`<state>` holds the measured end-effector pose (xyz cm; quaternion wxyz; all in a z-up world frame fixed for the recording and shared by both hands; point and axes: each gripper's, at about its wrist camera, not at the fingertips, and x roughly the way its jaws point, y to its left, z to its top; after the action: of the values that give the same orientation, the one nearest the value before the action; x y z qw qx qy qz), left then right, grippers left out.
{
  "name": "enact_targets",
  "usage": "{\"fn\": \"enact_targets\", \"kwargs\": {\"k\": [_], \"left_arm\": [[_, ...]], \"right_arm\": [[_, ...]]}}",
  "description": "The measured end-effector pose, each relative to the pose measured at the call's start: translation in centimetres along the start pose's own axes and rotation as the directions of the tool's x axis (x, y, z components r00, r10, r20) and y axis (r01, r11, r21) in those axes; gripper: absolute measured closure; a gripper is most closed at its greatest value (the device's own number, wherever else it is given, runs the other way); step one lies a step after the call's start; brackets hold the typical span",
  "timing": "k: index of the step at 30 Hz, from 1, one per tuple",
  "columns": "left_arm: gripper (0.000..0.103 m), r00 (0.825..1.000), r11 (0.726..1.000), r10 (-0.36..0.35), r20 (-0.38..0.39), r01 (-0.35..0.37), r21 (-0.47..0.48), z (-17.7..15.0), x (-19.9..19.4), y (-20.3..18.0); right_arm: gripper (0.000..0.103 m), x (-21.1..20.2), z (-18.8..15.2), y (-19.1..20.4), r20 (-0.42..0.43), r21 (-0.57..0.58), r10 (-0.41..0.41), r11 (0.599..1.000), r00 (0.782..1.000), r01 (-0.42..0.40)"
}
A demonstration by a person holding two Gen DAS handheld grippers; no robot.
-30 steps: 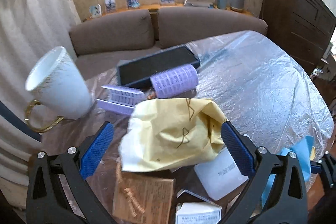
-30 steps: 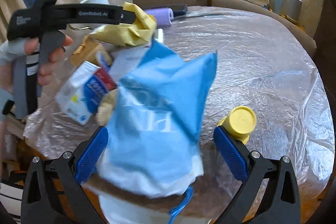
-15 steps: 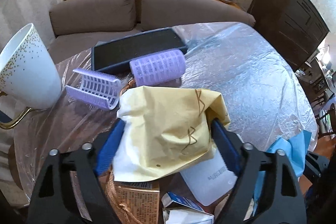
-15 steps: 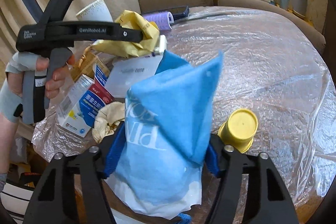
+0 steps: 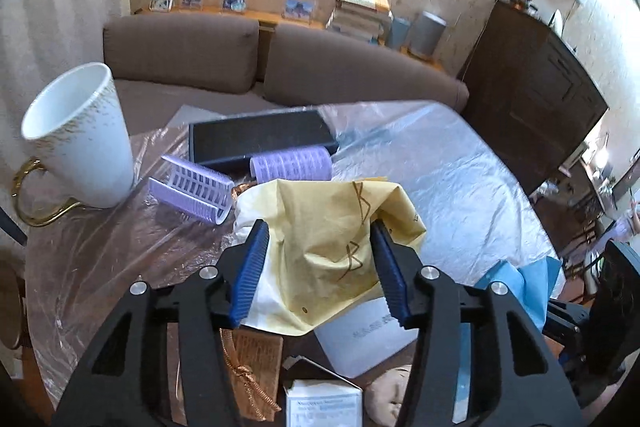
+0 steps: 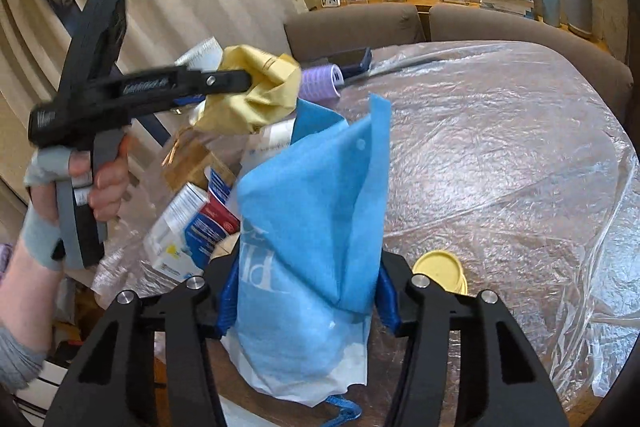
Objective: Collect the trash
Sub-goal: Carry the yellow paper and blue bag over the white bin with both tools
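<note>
Squarely between jaws — yellow wrapper [image 5: 320, 247].

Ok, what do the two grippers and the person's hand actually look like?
Both the left gripper and the right gripper have black skeletal frames with silver bolts and ribbed blue pads on the jaws. The left one carries white lettering and a grey trigger. The left hand wears a grey fingerless sleeve.

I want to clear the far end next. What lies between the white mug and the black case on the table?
In the left wrist view, a purple slotted clip lies between the white mug and the black case.
</note>
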<state>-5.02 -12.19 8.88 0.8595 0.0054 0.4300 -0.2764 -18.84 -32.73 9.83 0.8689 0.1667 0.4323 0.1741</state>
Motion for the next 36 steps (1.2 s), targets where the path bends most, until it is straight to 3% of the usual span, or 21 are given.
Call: {"fn": "enact_targets", "kwargs": {"k": [5, 7, 8, 9, 13, 14, 16, 18, 20, 24, 29, 34, 36], "left_arm": [[0.051, 0.997, 0.999, -0.009, 0.072, 0.012, -0.030, -0.6, -2.5, -0.7], [0.056, 0.996, 1.000, -0.001, 0.091, 0.003, -0.021, -1.0, -3.2, -1.3], [0.069, 0.996, 1.000, -0.001, 0.091, 0.002, -0.013, -1.1, -3.4, -1.3], [0.073, 0.996, 1.000, 0.017, 0.083, -0.016, -0.008, -1.2, -3.4, -1.5], [0.074, 0.999, 0.999, 0.028, 0.033, -0.029, 0.019, -2.0, -2.4, -1.7], [0.071, 0.999, 0.999, 0.030, 0.023, -0.031, 0.016, -2.2, -2.2, -1.6], [0.027, 1.000, 1.000, 0.024, -0.009, -0.024, 0.000, -2.3, -1.7, -1.4], [0.019, 1.000, 1.000, 0.018, -0.002, -0.018, 0.003, -2.1, -1.4, -1.5], [0.012, 0.997, 0.997, 0.077, -0.027, -0.076, 0.032, -1.7, -0.3, -1.8], [0.012, 0.989, 0.994, 0.088, -0.121, -0.079, 0.077, -1.6, 2.6, -2.4], [0.012, 0.965, 0.965, 0.201, -0.169, -0.166, 0.201, -2.2, 5.8, -3.6], [0.041, 0.970, 0.964, 0.185, -0.158, -0.148, 0.221, -2.4, 5.3, -3.5], [0.047, 0.972, 0.966, 0.175, -0.154, -0.139, 0.217, -2.4, 5.0, -3.4]], "right_arm": [[0.050, -1.2, 0.9, 0.1, 0.038, -0.014, -0.001, 1.000, 0.999, 0.001], [0.050, -1.6, 1.1, 0.0, 0.044, -0.017, 0.000, 1.000, 0.999, 0.001], [0.050, -1.8, 1.2, 0.0, 0.048, -0.021, -0.001, 1.000, 0.999, 0.002], [0.050, -1.9, 1.2, 0.0, 0.049, -0.026, -0.003, 1.000, 0.999, 0.004], [0.050, -1.5, 1.2, 0.0, 0.027, -0.048, -0.040, 0.998, 0.999, 0.041], [0.050, -1.5, 1.0, 0.0, 0.026, -0.047, -0.037, 0.998, 0.999, 0.038], [0.050, -1.5, 0.7, -0.1, 0.020, -0.040, -0.034, 0.999, 0.999, 0.035], [0.050, -1.4, 0.5, 0.0, 0.016, -0.037, -0.032, 0.999, 0.999, 0.033], [0.050, -1.2, 0.3, 0.0, 0.009, -0.037, -0.028, 0.999, 1.000, 0.029], [0.049, -1.1, -0.1, 0.4, 0.004, -0.046, -0.026, 0.999, 1.000, 0.026], [0.049, -0.9, -0.3, 0.5, -0.005, -0.043, -0.022, 0.999, 1.000, 0.022], [0.049, -1.1, -0.6, 0.2, -0.004, -0.034, -0.024, 0.999, 1.000, 0.024], [0.049, -1.1, -0.5, 0.0, -0.002, -0.028, -0.025, 0.999, 1.000, 0.024]]}}
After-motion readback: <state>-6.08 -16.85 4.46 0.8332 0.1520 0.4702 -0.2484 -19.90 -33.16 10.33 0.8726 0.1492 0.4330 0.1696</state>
